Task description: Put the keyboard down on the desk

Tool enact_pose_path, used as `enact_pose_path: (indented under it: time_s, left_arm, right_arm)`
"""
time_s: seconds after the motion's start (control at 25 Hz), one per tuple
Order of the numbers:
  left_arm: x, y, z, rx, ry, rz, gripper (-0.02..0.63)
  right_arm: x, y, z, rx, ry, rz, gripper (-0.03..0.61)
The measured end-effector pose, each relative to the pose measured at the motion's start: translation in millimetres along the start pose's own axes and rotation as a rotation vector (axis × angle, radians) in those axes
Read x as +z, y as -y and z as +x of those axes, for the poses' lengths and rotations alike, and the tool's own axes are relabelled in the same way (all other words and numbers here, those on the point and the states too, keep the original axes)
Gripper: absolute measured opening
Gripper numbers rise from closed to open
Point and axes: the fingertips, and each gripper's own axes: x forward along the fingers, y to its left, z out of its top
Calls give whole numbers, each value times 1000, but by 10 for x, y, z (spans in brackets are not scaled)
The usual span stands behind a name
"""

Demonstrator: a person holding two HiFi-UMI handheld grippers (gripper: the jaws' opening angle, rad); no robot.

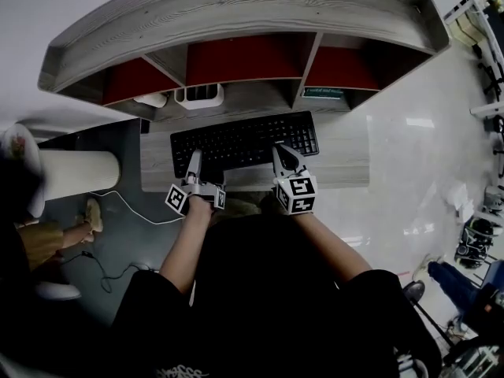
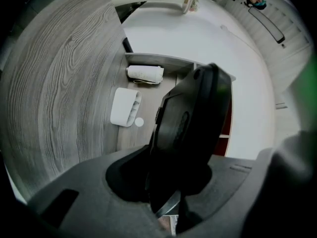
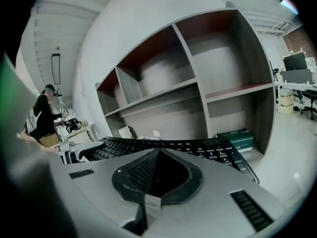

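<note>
Clamping the black keyboard (image 1: 244,142) near its front left corner, the left hand-held gripper (image 1: 193,162) has its 2 jaws pressed on the board, which shows edge-on between them in the left gripper view. The right hand-held gripper (image 1: 282,152) has its jaws together with nothing between them, tips at the keyboard's near right edge. The keyboard lies level at the grey worktop (image 1: 346,152), in front of the shelf unit (image 1: 236,6); whether it rests there I cannot tell.
</note>
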Motion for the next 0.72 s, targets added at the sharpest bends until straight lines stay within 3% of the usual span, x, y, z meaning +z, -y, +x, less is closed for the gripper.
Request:
enact_pose_path:
  time_s: [0.24,0.52,0.72]
  left_arm:
    - [75,-201,2,33,21,-10,101]
    - [100,-431,116,49,-28,17,103]
    - [130,-608,213,92,-25,-11,103]
  right_arm:
    - [-113,48,85,-14,-20,-7,14]
    - [-307,117,217,-28,-68,-15,14]
    - [-501,183,316,-54,-126,3,14]
